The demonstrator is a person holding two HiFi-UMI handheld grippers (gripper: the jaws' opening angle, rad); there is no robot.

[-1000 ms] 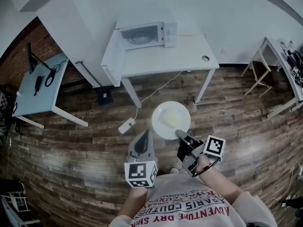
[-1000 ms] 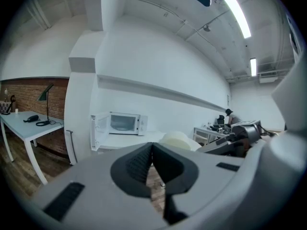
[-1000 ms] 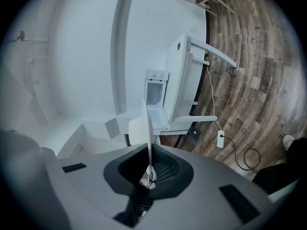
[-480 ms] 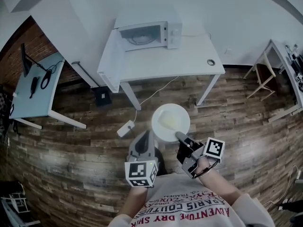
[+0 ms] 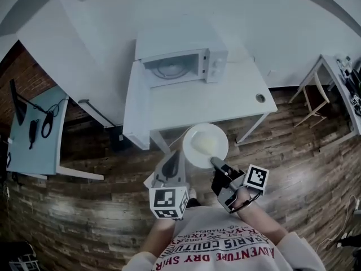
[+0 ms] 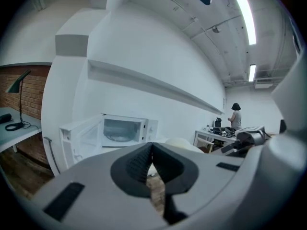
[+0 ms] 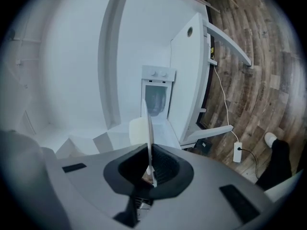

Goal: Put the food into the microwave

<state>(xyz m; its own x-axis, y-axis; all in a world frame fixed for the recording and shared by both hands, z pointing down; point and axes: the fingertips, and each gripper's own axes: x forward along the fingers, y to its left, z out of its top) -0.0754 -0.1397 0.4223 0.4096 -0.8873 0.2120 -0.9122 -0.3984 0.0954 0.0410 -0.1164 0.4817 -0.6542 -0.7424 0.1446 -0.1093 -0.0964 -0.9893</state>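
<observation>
Spanning the room: plank floor (image 5: 299, 151) of dark wood.
Table: white table (image 5: 220, 103) against the white wall, its long front edge toward the person.
Microwave: white microwave (image 5: 175, 38) at the back edge of the table, left of the middle, with its knobs on the right of its front.
Microwave door: door (image 5: 137, 106) swung fully open to the left, reaching out over the table's left front corner; the chamber shows, with a round turntable inside.
Plate: round white plate (image 5: 221, 135) in the air, face up, over the table's front edge and not resting on it; it sits in front of the microwave's opening, well short of it.
Food: pale food (image 5: 203, 144) lying in the middle of the plate.
Right gripper: right gripper (image 5: 215, 163) clamped on the near rim of the plate; in the right gripper view the rim runs edge-on between the closed pads (image 7: 160, 166).
Left gripper: left gripper (image 5: 174, 154) just left of the plate and not touching it, jaws pressed together with nothing between them, pointing at the open microwave.
Small item: small round object (image 5: 260, 98) near the table's right front corner.
</observation>
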